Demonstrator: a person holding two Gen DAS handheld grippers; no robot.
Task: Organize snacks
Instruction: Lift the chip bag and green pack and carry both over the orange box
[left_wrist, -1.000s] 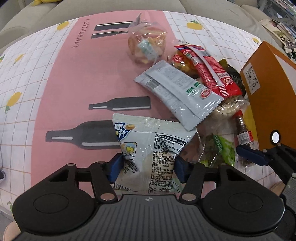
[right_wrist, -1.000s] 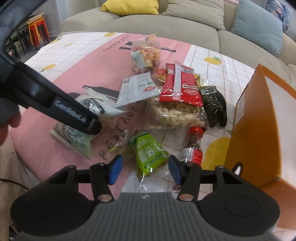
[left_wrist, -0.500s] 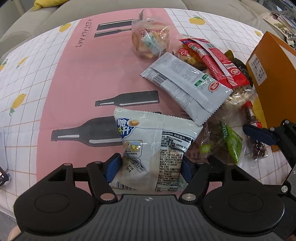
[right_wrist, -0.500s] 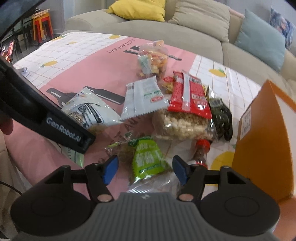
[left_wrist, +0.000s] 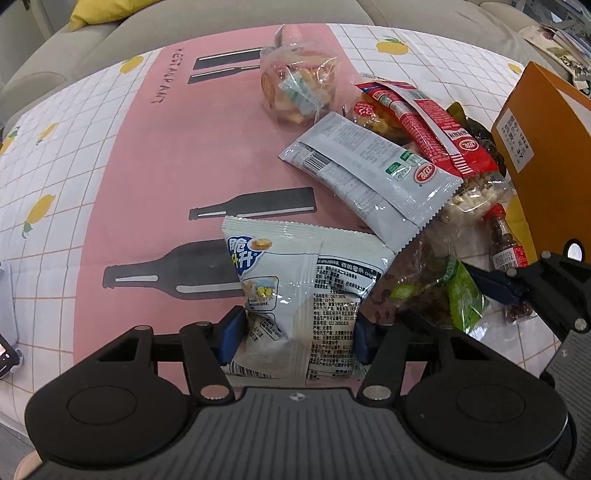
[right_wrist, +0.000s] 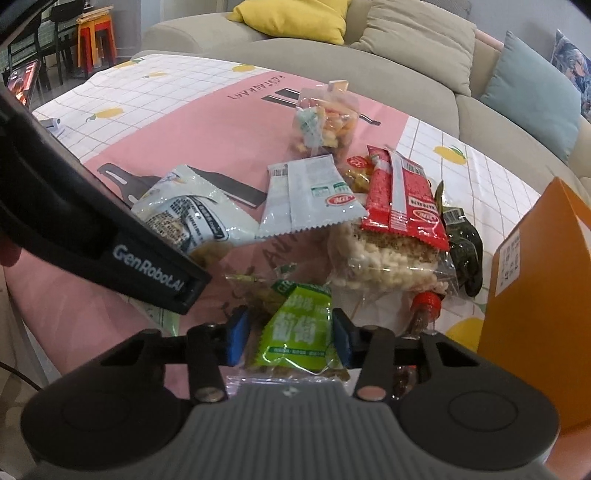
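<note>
Left gripper (left_wrist: 293, 330) at bottom centre of its frame, fingers (left_wrist: 231, 334) closing and already pinching the pale blue chip bag (left_wrist: 295, 280), which lies on the pink tabletop (left_wrist: 155, 177) cloth left of the snack pile. Right gripper (right_wrist: 288, 338), bottom centre of its view, fingers (right_wrist: 236, 338) closing around the green snack packet (right_wrist: 299, 330), pads just at its edges, firm contact not clear. Grey sachet (left_wrist: 369, 173), red packet (left_wrist: 432, 129) and orange box (left_wrist: 546, 166) sit toward the upper right.

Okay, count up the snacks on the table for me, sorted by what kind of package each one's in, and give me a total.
Opaque packets: 3, white chip bag, grey packet, red packet.
Clear bags: 5, mixed crackers, puffed rice, green-label, yellow snacks, dark green.
Bottles: 1.
Total: 9
</note>
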